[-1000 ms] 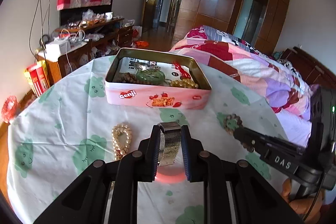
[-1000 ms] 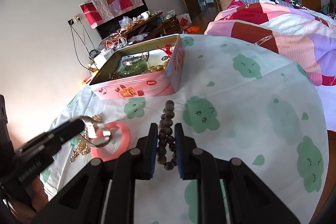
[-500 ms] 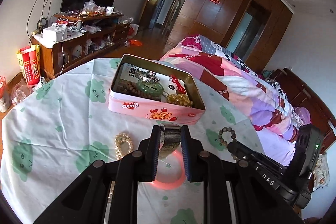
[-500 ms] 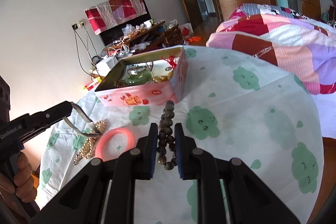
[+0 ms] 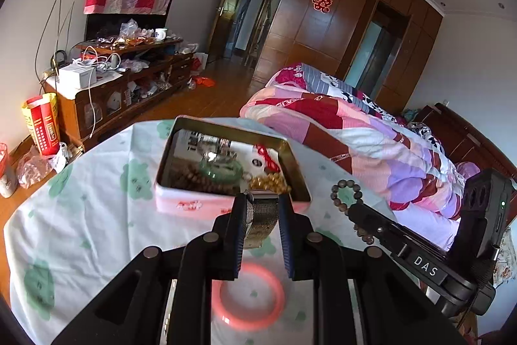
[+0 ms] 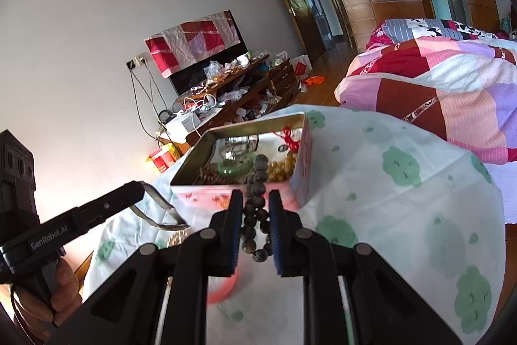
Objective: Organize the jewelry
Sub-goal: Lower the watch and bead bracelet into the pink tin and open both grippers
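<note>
We are clamping mesh watch band (image 5: 260, 221) in left gripper (image 5: 261, 233) | right gripper (image 6: 255, 223) gripping dark bead bracelet (image 6: 257, 209) | both just before the tin (image 5: 181, 202)

A metal mesh watch band (image 5: 261, 217) and a dark bead bracelet (image 6: 257, 199) are held above the table, near an open pink tin (image 5: 200, 202); a pink bangle (image 5: 248, 296) lies flat.

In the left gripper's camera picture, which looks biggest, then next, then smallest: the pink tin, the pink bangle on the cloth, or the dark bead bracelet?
1. Pink tin, clearly largest.
2. Pink bangle; it lies nearer the camera, which may flatter it.
3. Dark bead bracelet, smallest, though the right gripper hides part of it.
</note>
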